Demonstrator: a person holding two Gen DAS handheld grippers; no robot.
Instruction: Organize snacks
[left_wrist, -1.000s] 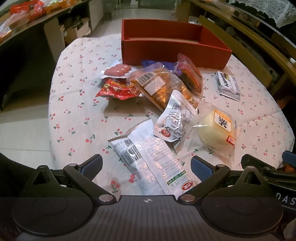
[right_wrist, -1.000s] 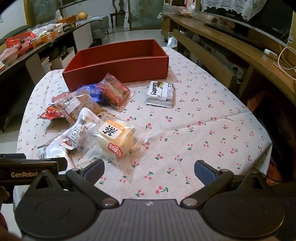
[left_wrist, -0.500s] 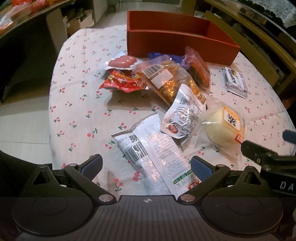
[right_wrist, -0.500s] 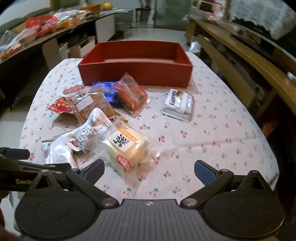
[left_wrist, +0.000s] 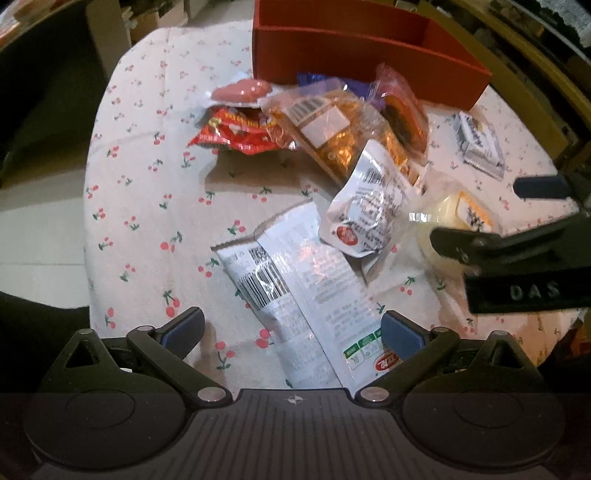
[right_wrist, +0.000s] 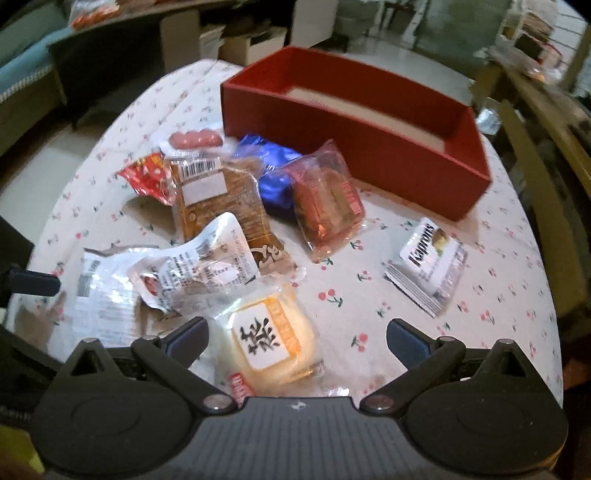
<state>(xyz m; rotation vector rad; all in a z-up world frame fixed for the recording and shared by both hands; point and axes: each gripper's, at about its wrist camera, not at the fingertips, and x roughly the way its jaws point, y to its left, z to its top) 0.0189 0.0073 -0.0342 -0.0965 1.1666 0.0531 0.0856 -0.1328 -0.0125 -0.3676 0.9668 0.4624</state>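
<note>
Several snack packets lie on a cherry-print tablecloth in front of an empty red box (left_wrist: 369, 48) (right_wrist: 369, 122). My left gripper (left_wrist: 291, 328) is open, its fingers either side of a long silver packet (left_wrist: 295, 280). My right gripper (right_wrist: 297, 338) is open just above a yellow cake in clear wrap (right_wrist: 269, 339), which also shows in the left wrist view (left_wrist: 461, 214). The right gripper shows at the right in the left wrist view (left_wrist: 517, 236). Other packets: a white pouch (right_wrist: 195, 269), a brown bread pack (right_wrist: 221, 199), a red-orange cake pack (right_wrist: 325, 203), a white wafer packet (right_wrist: 428, 266).
A red packet (left_wrist: 236, 133), pink sausages (left_wrist: 240, 90) and a blue packet (right_wrist: 277, 181) lie near the box. The table edge curves away at left and right. Shelves, cardboard boxes and a wooden bench surround the table.
Both grippers have moved forward and down toward the snacks. The right gripper has swung left over the yellow cake; the left has closed in on the silver packet.
</note>
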